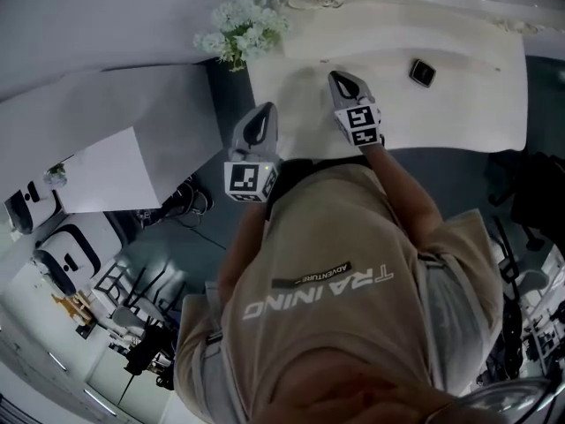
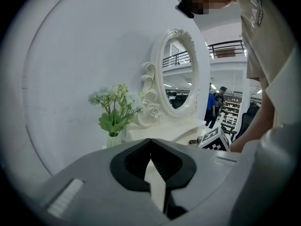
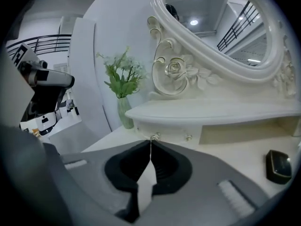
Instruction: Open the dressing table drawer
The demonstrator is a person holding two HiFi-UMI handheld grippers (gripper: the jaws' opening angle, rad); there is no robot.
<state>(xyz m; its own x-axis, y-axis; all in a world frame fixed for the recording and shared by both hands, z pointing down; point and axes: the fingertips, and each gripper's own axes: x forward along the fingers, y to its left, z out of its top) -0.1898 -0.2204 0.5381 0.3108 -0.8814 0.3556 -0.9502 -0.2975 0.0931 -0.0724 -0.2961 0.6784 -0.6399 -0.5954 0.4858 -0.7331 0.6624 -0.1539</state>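
The white dressing table (image 1: 459,104) carries an ornate oval mirror (image 3: 221,36) on a raised shelf. Under that shelf is a small closed drawer front (image 3: 171,132) with two shiny knobs, the left knob (image 3: 154,136) and the right knob (image 3: 188,137). My right gripper (image 3: 150,144) is shut and empty, its tips just short of the left knob; in the head view the right gripper (image 1: 341,78) is over the tabletop. My left gripper (image 1: 264,111) hangs at the table's left edge, and in its own view the left gripper (image 2: 150,141) is shut with nothing held.
A vase of white flowers (image 3: 122,86) stands at the table's left end. A small black object (image 3: 278,165) lies on the tabletop to the right. An open cubby (image 3: 235,132) sits right of the drawer. A white wall (image 2: 70,79) is to the left.
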